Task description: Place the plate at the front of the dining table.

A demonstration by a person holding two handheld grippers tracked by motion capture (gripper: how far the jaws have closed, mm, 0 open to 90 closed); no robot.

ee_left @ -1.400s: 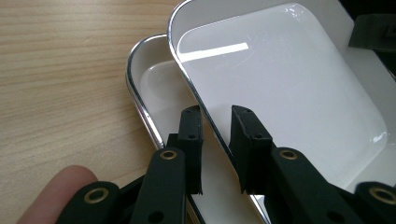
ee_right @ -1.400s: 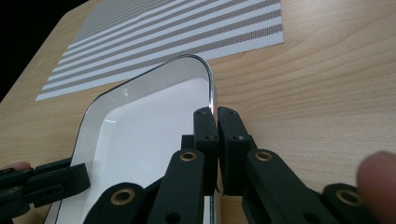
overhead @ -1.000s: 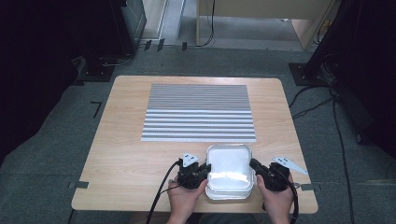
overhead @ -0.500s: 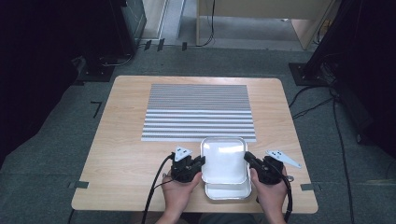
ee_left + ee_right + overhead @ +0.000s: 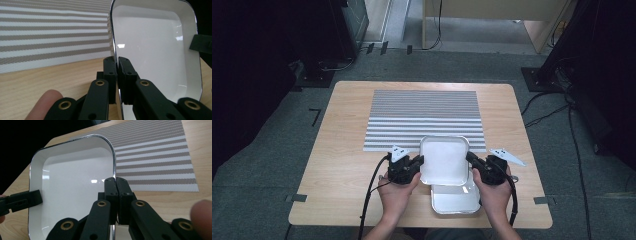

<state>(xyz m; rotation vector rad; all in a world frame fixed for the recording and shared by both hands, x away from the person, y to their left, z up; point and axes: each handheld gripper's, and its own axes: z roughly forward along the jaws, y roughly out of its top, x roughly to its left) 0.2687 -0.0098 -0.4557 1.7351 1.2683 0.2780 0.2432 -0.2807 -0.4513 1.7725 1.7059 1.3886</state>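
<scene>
From the high view, the white tray (image 5: 444,160) hangs between the left tongs (image 5: 418,162) and right tongs (image 5: 471,159), one on each side rim, its far edge over the striped mat (image 5: 424,117). A second tray (image 5: 455,199) lies on the counter (image 5: 347,170) just beneath and nearer the person.

In the left gripper view, the left tongs (image 5: 117,65) are clamped on the tray's (image 5: 155,47) rim; the mat (image 5: 50,37) lies beyond.

In the right gripper view, the right tongs (image 5: 115,185) pinch the opposite rim of the tray (image 5: 75,182). Both hands are equally near; any set-down likely lies forward, onto the mat.
</scene>
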